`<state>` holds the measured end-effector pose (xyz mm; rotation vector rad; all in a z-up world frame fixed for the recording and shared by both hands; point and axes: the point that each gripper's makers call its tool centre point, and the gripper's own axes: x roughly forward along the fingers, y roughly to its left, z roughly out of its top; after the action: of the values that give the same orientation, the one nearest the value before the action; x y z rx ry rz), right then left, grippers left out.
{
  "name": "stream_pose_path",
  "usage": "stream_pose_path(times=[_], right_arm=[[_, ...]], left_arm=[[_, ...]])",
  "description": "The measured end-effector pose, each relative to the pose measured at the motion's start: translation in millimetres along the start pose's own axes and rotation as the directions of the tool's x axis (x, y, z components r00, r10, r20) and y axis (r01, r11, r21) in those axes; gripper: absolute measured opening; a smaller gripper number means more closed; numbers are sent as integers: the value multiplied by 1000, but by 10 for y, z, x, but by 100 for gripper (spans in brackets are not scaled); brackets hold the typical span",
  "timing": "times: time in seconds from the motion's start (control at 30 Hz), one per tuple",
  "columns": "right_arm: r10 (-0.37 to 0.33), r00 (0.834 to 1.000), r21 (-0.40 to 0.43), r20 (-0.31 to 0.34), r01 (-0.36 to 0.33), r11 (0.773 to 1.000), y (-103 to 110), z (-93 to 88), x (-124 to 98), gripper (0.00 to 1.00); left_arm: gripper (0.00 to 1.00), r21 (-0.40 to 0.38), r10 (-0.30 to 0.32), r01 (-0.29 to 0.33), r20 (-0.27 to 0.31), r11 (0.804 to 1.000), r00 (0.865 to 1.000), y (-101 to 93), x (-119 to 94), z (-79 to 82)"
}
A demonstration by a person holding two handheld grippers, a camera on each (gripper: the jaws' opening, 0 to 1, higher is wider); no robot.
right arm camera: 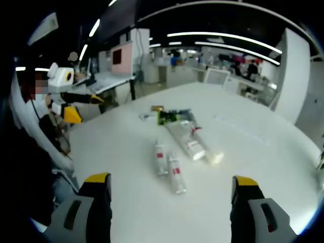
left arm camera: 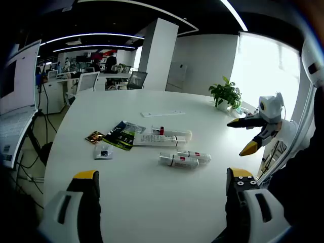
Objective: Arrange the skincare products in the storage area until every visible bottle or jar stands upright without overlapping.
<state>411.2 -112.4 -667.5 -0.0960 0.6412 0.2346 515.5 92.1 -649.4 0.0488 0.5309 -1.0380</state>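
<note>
Nothing looks done yet — all four skincare tubes (left arm camera: 174, 147) lie flat in the middle of the white desk (left arm camera: 152, 197), none standing up, while the left gripper (left arm camera: 164, 190) and right gripper (right arm camera: 171, 195) hang near them, both spread wide and holding nothing.

bare table (left arm camera: 152, 202) before lying tubes (left arm camera: 177, 152).

Open office: white pillar (left arm camera: 158, 53), bright window (left arm camera: 266, 66), seemingly desks (left arm camera: 109, 77) behind.
</note>
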Motion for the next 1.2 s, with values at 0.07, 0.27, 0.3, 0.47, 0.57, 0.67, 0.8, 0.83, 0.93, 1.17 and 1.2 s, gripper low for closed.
stream_pose_path(times=[0.07,0.27,0.3,0.47,0.57,0.67,0.8,0.83,0.93,1.17,1.2], right_arm=[[0,1000,-4,-2,0,1000,-2,4,0,100],[0,1000,-7,-2,0,1000,-2,6,-2,100],[0,1000,-7,-4,0,1000,-1,0,-1,100],[-1,1000,-9,-7,0,1000,1,-3,3,100],[1,1000,-11,-6,-1,1000,7,1,6,100],[1,1000,-10,-10,-1,1000,14,-8,6,100],[-3,1000,-11,-15,2,1000,12,-28,3,100],[-3,1000,-10,-16,2,1000,12,-30,3,100],[-3,1000,-10,-15,2,1000,14,-33,2,100],[-1,1000,-12,-18,1,1000,19,-41,4,100],[-2,1000,-12,-18,2,1000,18,-42,4,100]], left_arm=[[99,1,-2,2,1,1000,1000,-3,6,8],[99,5,-5,5,-1,1000,1000,-1,13,4],[99,5,-5,5,-2,1000,1000,0,14,4],[99,6,-3,3,-2,1000,1000,21,23,11],[99,6,-3,3,-2,1000,1000,16,21,10],[99,6,-1,1,-1,1000,1000,17,20,-2],[99,2,-2,2,-6,1000,1000,10,18,-29],[99,2,-1,1,-7,1000,1000,9,19,-32],[99,3,1,-1,-11,1000,1000,14,15,-47],[99,5,-1,1,-17,1000,1000,3,24,-63],[99,5,-1,1,-18,1000,1000,1,23,-65]])
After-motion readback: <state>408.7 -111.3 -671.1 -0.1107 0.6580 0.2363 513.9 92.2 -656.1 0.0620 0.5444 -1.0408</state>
